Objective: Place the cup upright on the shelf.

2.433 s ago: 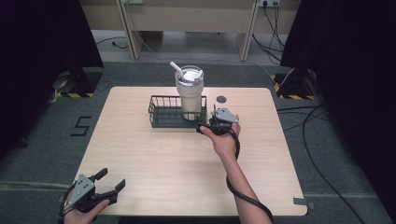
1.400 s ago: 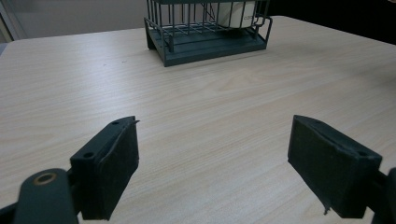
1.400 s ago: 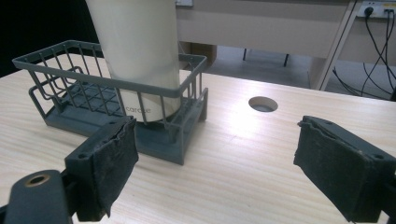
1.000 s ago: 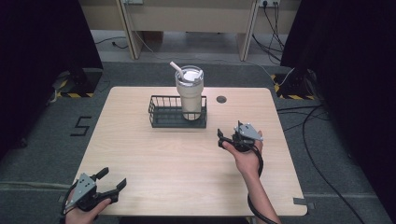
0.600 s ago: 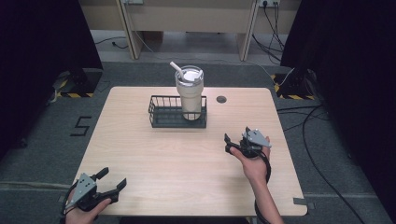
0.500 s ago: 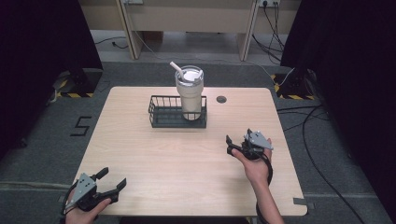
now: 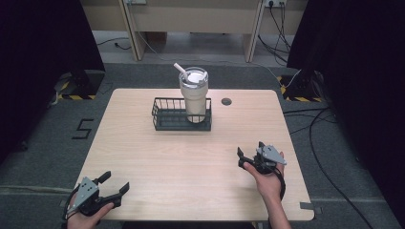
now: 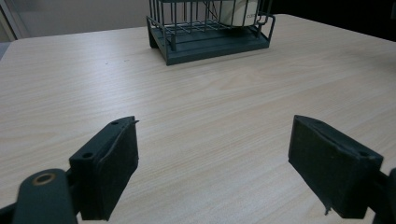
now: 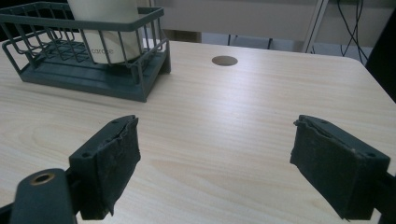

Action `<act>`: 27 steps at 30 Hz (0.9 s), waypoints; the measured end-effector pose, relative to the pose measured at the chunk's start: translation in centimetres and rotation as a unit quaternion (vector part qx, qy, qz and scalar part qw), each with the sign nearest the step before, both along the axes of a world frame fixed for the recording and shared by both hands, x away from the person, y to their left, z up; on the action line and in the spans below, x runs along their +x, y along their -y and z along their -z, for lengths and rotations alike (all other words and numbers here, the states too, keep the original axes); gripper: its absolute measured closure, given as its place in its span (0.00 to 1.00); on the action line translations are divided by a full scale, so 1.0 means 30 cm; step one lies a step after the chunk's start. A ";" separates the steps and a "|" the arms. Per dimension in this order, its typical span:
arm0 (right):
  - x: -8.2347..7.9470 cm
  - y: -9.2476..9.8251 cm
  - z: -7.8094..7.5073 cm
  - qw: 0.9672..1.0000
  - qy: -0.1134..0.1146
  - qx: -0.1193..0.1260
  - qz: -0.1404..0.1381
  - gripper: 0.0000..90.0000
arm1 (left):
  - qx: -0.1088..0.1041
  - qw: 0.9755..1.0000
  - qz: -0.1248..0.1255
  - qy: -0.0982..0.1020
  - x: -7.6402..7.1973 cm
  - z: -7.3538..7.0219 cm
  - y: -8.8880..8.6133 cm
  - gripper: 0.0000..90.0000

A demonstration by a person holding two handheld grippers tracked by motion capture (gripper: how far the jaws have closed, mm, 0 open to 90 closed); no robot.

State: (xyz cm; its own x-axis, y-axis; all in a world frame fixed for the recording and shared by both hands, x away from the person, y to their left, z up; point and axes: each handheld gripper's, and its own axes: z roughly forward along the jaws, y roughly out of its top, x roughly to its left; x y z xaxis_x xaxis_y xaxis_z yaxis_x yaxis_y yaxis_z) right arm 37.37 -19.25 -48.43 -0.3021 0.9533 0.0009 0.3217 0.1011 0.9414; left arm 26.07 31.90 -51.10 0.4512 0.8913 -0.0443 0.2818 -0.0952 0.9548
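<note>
A cream tumbler [image 7: 194, 94] with a lid and straw stands upright inside the right end of a dark wire basket [image 7: 167, 117], which sits toward the far side of the wooden table [image 7: 143, 157]. The right gripper [image 7: 251, 153] hovers well apart from the basket, at the near right of it, jaws spread wide and holding nothing. The left gripper [image 7: 112, 187] rests at the near left of the basket, by the table's front edge, jaws likewise wide and empty. With the tumbler seated in the basket and both grippers clear of it, the placing step appears complete; little seems left beyond parking the hands. A round cable hole [image 7: 226, 101] lies just right of the basket.
</note>
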 end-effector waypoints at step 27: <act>-0.055 0.020 0.027 1.000 0.022 0.019 0.006 0.17 | 0.001 1.000 0.005 -0.002 0.004 0.001 0.010 0.17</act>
